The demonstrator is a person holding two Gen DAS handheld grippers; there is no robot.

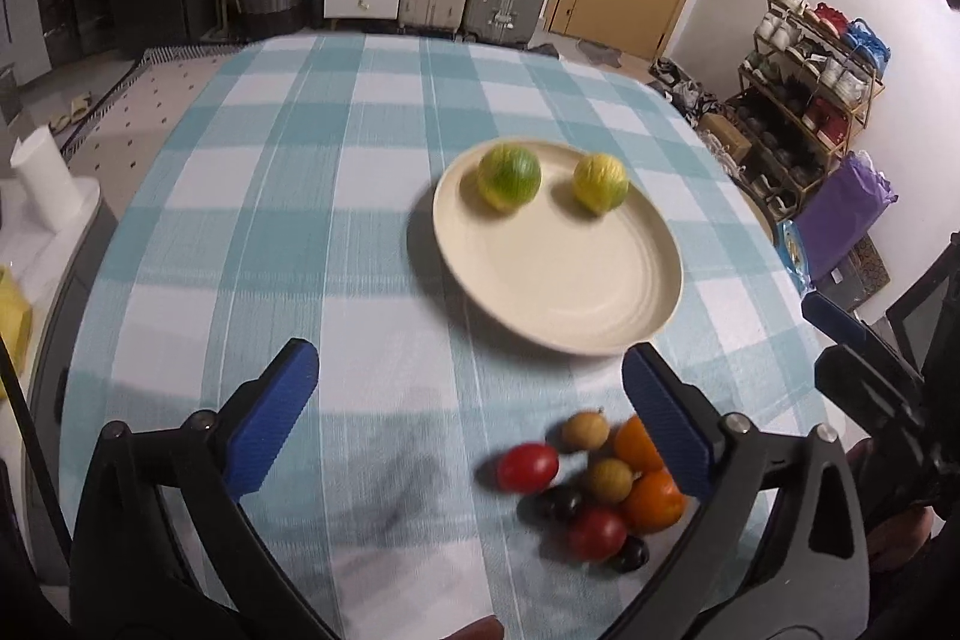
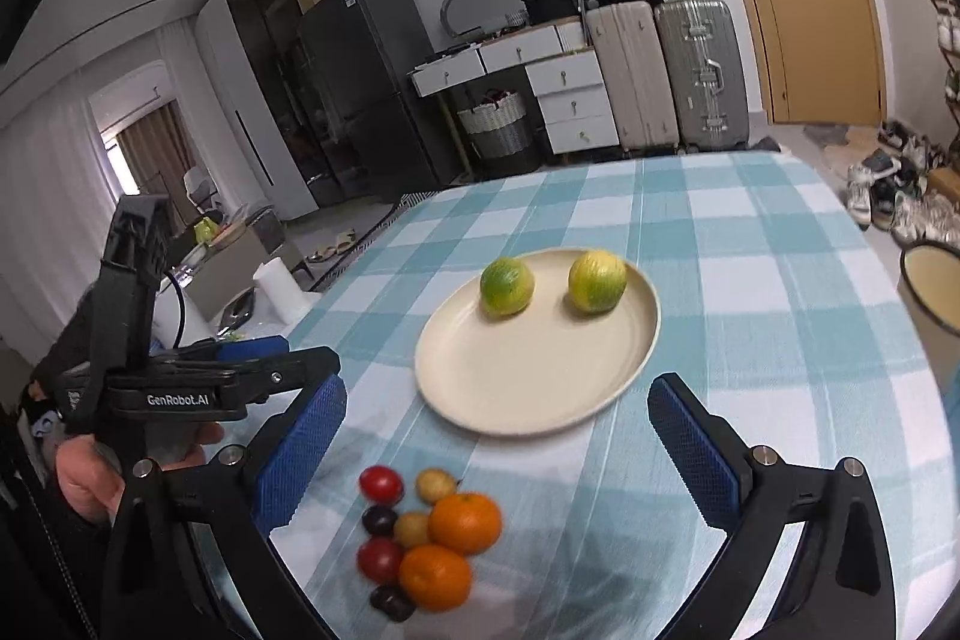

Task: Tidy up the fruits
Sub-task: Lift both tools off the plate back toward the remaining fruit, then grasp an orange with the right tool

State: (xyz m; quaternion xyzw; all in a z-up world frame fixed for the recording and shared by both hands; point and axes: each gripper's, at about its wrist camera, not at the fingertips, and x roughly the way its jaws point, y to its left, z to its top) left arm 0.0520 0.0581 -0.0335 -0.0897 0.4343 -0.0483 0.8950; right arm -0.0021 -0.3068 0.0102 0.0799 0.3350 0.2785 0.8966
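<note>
Orange fruit pile [image 2: 420,538] lies between right tongs [image 2: 495,454].

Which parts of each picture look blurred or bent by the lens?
Left wrist view: the plate and small fruit pile are smeared by motion; the tablecloth bulges, fisheye. Right wrist view: sharper, fruit still soft; the door frame curves.

You've got a teal-and-white checked tablecloth [image 2: 750,244] under a cream plate [image 2: 528,388], with two yellow-green streaky limes [image 2: 507,286] on it. Loose pile is two bright oranges [image 2: 465,523], two red tomatoes [image 2: 381,484], tan longans [image 2: 436,485] and dark purple grapes [image 2: 379,520]. Your gripper pads [image 2: 300,451] are blue on black.
</note>
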